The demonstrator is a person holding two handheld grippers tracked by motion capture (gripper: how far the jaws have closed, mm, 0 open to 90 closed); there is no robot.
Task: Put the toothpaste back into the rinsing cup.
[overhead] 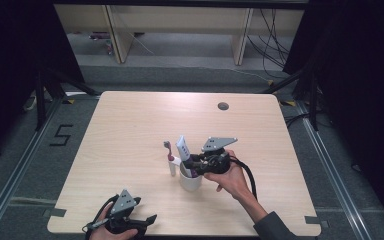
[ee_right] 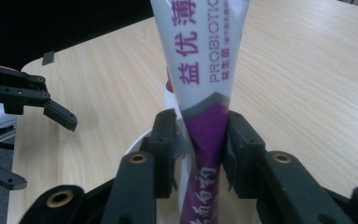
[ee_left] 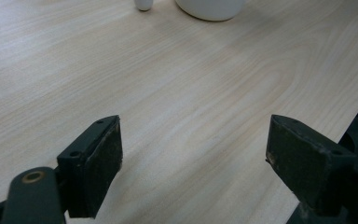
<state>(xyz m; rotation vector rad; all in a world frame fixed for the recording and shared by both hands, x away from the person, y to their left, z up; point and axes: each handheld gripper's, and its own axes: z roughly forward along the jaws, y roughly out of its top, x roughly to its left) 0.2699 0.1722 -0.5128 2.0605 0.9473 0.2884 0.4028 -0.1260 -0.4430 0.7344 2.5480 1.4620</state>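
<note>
Light wooden table [overhead: 130, 125] on grey floor [overhead: 10, 165], black curtains [overhead: 10, 50] flanking.

Cup [overhead: 190, 180] sat near tabletop [overhead: 130, 125] centre, slightly toward near edge. Tube [overhead: 183, 148] stood in cup, leaning toward far edge, pinched between right gripper [overhead: 192, 161] jaws just above rim. Toothbrush [overhead: 170, 159] stood upright just left of cup. Left gripper [overhead: 145, 222] sat at near edge toward left corner, well apart from cup, jaws spread over bare tabletop. Grommet hole [overhead: 223, 106] near far edge, right of centre.
</note>
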